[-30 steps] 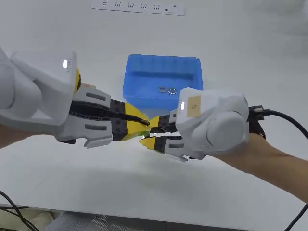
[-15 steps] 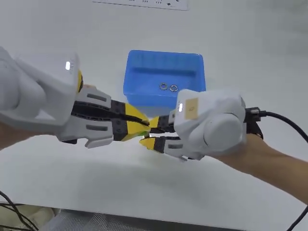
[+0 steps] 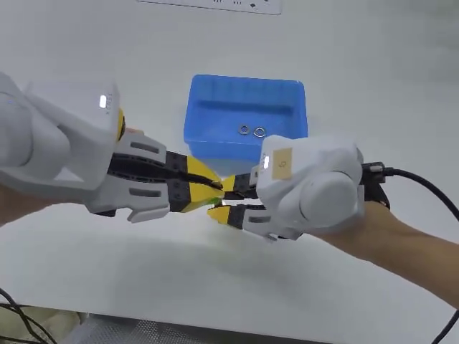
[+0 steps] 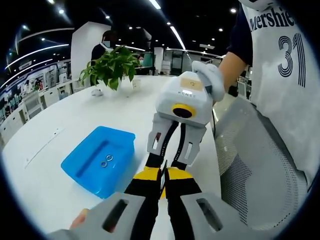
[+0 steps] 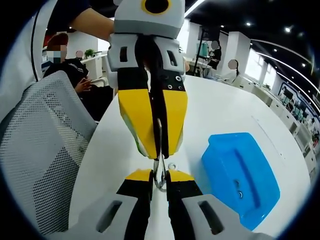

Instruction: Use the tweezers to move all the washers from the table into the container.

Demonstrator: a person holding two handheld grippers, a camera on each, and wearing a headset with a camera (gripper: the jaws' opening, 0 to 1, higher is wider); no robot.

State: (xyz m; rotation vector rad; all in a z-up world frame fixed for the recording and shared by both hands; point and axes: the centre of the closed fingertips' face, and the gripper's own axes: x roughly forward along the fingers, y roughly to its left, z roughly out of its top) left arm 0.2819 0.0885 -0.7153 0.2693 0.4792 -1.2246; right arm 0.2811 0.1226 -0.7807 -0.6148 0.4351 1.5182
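Note:
My left gripper (image 3: 215, 188) and right gripper (image 3: 224, 201) meet tip to tip in front of the blue container (image 3: 215, 107). In the right gripper view the left gripper's (image 5: 156, 150) yellow jaws are shut on thin silver tweezers (image 5: 159, 167). The tweezers' lower end sits between my right gripper's (image 5: 159, 181) own close-set jaws. In the left gripper view, a thin dark strip of the tweezers (image 4: 162, 174) shows between the left gripper's (image 4: 163, 181) pads, facing the right gripper (image 4: 165, 167). Two washers (image 3: 252, 131) lie inside the container. One washer (image 5: 172, 166) rests on the table beside the jaws.
The white table (image 3: 344, 64) stretches round the container. A white strip (image 3: 215, 4) lies at its far edge. A cable (image 3: 423, 188) trails from the right gripper. A mesh chair (image 5: 45, 145) and a person's torso (image 4: 285, 75) are close by.
The head camera has shifted a little. Both grippers stay tip to tip on the tweezers, with no clear move.

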